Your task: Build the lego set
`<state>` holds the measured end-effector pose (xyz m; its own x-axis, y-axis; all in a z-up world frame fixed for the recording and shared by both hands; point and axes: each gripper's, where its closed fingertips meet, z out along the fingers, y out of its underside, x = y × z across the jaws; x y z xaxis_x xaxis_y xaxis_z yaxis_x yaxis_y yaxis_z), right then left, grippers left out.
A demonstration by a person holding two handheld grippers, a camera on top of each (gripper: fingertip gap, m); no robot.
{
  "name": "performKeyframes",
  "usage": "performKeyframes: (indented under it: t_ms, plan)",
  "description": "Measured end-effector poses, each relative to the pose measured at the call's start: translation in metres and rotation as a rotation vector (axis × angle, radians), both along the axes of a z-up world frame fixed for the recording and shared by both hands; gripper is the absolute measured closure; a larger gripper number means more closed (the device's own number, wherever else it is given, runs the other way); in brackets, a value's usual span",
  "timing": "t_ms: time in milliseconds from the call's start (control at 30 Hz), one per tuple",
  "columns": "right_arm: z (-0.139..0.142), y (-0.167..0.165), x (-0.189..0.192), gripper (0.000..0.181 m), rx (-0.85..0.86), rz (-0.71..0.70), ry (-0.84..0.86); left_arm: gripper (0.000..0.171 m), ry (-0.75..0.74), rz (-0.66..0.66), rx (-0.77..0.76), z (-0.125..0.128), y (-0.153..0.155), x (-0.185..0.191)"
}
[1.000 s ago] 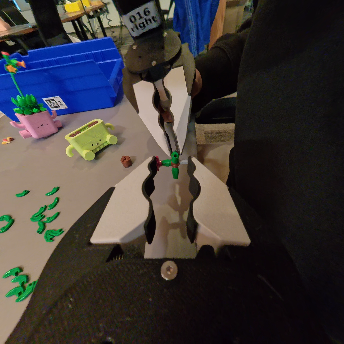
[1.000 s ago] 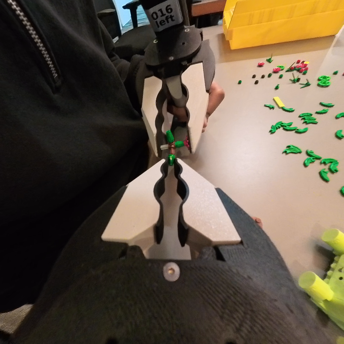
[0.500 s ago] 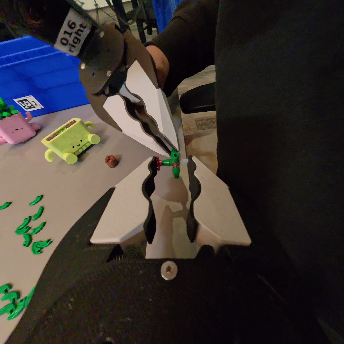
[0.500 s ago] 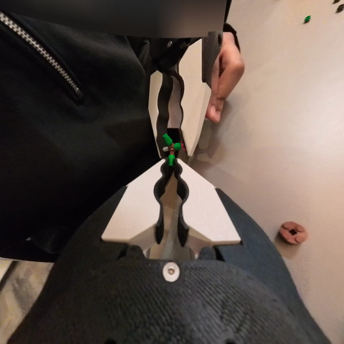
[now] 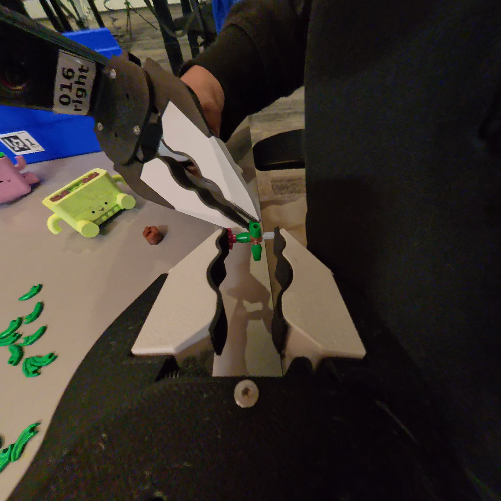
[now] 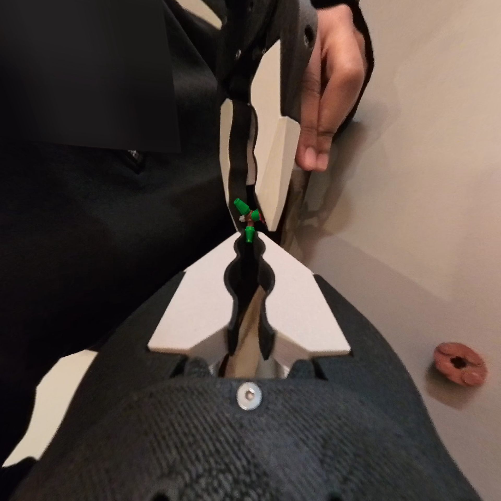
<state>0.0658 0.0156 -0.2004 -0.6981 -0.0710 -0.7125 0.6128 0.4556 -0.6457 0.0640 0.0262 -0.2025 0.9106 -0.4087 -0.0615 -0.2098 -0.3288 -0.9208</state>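
A small cross-shaped lego stem has green cones, a brown hub, a dark red flower on one end and a white bar on the other. My left gripper holds it across its tips, the flower against one finger and the bar against the other. My right gripper reaches in from the upper left and is shut on the top green cone. In the right wrist view, my right gripper pinches a green cone of the stem, and the left gripper hangs down from above.
A lime green pot figure, a pink pot figure and a small brown round piece sit on the grey table. Green leaf pieces lie at the left. A blue bin stands behind. A brown round plate lies near the right gripper. Both grippers' tips are close together, under 4 cm apart. The brown round plate is about 10 cm from my left fingertips. It turns up in the left wrist view as well.
My right gripper has tilted over so it now comes in from the upper left, and its view looks down at the table. The stem stays held by both grippers.
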Motion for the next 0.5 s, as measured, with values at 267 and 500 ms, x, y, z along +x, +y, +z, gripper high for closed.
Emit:
performKeyframes:
  t_ms: [267,500]
  plan:
    - [0.011,0.009,-0.037,0.161,-0.018,-0.272,0.09,0.14,-0.003,0.147,0.052,0.007,0.003,-0.026]
    - [0.025,0.041,-0.091,0.14,0.069,-0.852,0.494,0.14,0.201,0.577,0.209,0.024,-0.001,-0.097]
